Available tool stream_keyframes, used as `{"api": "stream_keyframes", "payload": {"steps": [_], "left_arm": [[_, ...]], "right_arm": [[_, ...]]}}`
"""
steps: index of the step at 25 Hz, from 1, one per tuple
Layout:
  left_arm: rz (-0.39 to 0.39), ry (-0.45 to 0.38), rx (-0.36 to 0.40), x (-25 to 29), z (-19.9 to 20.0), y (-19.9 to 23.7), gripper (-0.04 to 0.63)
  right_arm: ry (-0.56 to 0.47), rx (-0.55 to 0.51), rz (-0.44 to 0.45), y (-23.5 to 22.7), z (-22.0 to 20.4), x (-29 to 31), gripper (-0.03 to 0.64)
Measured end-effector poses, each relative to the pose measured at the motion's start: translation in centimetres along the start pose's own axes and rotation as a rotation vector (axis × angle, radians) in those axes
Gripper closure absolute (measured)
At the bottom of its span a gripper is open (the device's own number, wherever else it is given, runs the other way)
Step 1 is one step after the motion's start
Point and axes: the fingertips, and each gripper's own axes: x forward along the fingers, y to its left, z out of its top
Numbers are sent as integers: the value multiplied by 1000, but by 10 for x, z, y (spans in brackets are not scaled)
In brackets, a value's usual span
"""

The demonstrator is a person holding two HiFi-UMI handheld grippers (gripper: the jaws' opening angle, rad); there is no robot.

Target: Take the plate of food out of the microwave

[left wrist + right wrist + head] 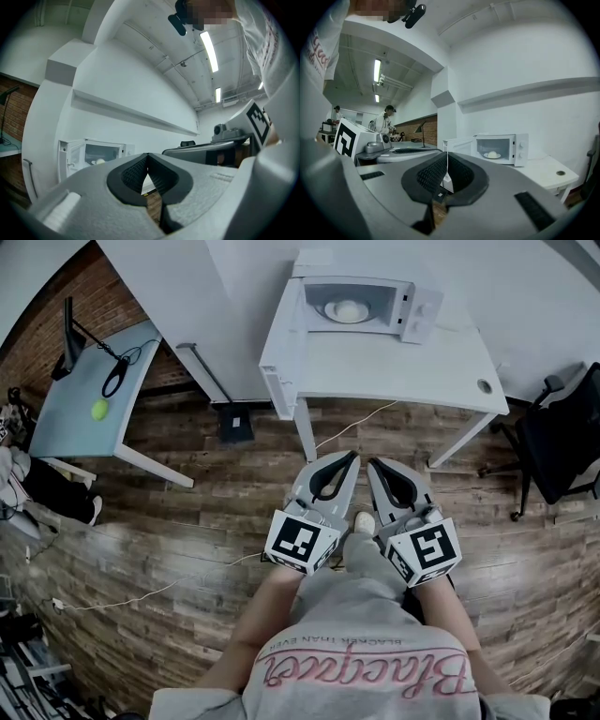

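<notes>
White plate (348,311) in microwave (412,313), far fr. jaws.

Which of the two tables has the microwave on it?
The white table straight ahead; its microwave stands open. The pale blue table to the left carries a green ball and a black lamp instead.

Microwave (361,307): on the far part of the surface (394,371), by the wall.
Door (286,343): swung out at the microwave's left.
Plate of food (347,311): inside the microwave.
Left gripper (352,457), right gripper (372,463): side by side above the floor, before the surface, well apart from it.
Second surface (70,413): far left, a ball (99,410) on it.
Chair (562,432): right of the surface.
</notes>
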Motion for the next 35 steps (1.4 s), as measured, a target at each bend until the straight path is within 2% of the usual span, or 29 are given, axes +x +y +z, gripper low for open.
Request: {"api": "stream_keyframes", "payload": {"steps": [3,19,26,31,35], "left_arm": [[7,-1,0,17,0,10,589],[66,3,23,111,2,59,589],[109,6,40,152,-1,70,589],[142,8,37,174,-3,78,589],[161,13,44,182,-2,80,589]], "right_arm": [[-14,26,7,-16,3,12,601],[-7,23,58,-105,15,78,601],[-2,44,78,-145,15,98,601],[41,71,118,-168,9,111,600],[12,83,131,-182,15,114,601]]}}
